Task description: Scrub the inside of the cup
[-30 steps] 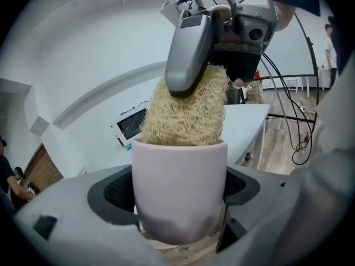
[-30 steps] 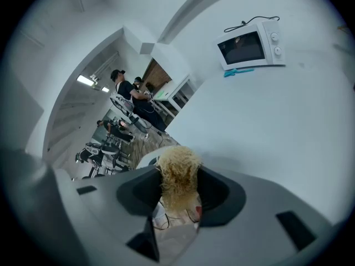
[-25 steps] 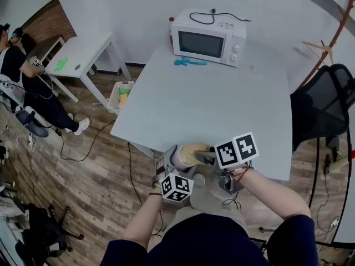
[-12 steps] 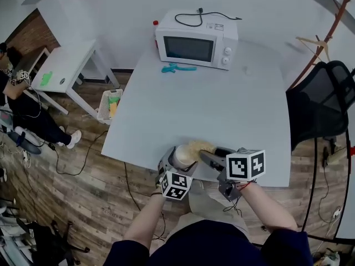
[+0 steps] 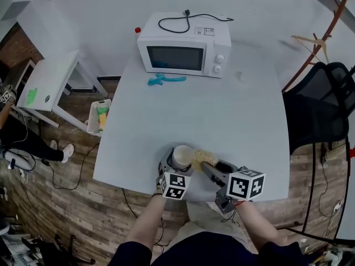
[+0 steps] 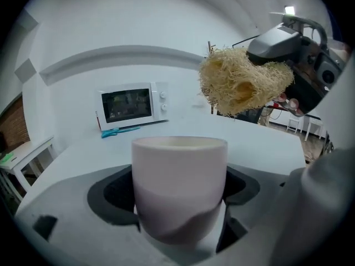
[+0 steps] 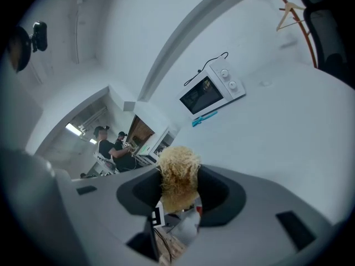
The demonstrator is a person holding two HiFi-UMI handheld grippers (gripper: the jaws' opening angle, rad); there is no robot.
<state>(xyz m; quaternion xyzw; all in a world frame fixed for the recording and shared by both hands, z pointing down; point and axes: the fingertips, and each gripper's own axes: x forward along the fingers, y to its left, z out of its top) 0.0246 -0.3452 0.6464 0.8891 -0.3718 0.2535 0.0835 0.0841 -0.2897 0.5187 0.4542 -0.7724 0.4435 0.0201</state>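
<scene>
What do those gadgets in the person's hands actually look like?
The left gripper and the right gripper are chunky grey plastic tools with dark recesses behind their two jaws. Each carries a white cube printed with black square markers: the left cube and the right cube. The person wears dark navy sleeves.

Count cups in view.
1: a pale cup, upright in the left tool at the grey table's near edge. The right tool's loofah is outside it, by the rim. No others visible.
</scene>
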